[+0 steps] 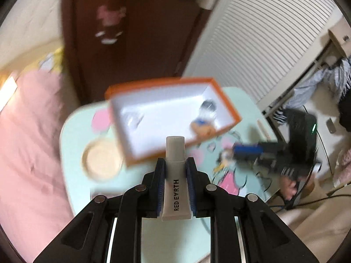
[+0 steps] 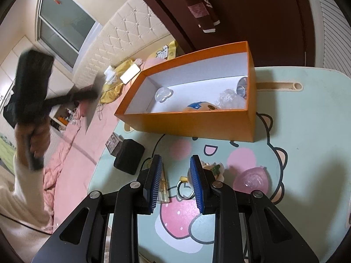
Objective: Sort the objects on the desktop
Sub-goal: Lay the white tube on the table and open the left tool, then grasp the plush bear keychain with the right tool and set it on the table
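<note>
My left gripper is clamped on a beige plastic cosmetic tube at lower centre of its frame, cap pointing toward the open orange cardboard box with white lining at mid-frame. My right gripper hovers with its blue pads slightly apart and empty, low in its frame over the pale green cartoon-print tabletop, a metal key ring lying between them.

Tube – smooth matt plastic; orange box – matt cardboard, white inside.
</note>
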